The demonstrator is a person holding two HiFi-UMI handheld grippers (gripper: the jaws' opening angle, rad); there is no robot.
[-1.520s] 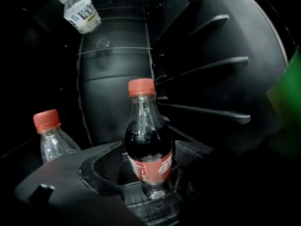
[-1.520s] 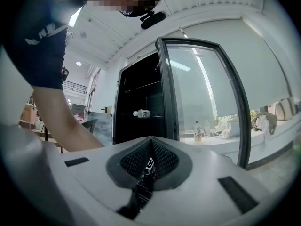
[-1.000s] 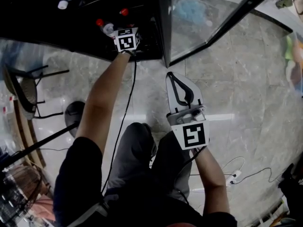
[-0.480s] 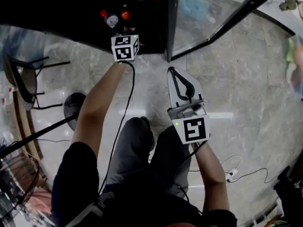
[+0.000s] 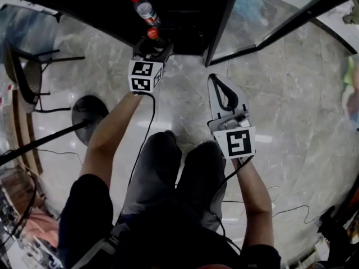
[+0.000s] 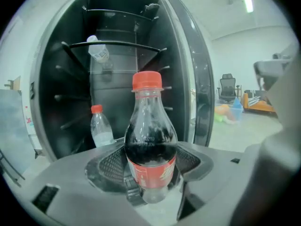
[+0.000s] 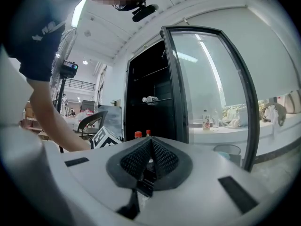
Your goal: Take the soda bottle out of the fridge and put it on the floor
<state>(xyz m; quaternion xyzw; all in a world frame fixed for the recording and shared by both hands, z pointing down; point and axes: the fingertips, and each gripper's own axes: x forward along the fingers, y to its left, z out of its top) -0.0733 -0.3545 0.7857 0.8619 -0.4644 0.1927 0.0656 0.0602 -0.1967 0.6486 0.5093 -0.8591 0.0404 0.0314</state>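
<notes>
The soda bottle has a red cap, dark drink and a red label. It stands upright between the jaws of my left gripper, which is shut on its lower body. In the head view the left gripper is just outside the black fridge over the floor, and the soda's red cap shows above it. My right gripper hovers over the floor near my knees, shut and empty; its pads meet.
A water bottle stands in the fridge and another bottle lies on a shelf. The glass door stands open to the right. A chair and a round black stand base are at left. Marble floor lies all around.
My left gripper has drawn back out of the fridge towards me, bringing the soda bottle with it. The right gripper has hardly moved.
</notes>
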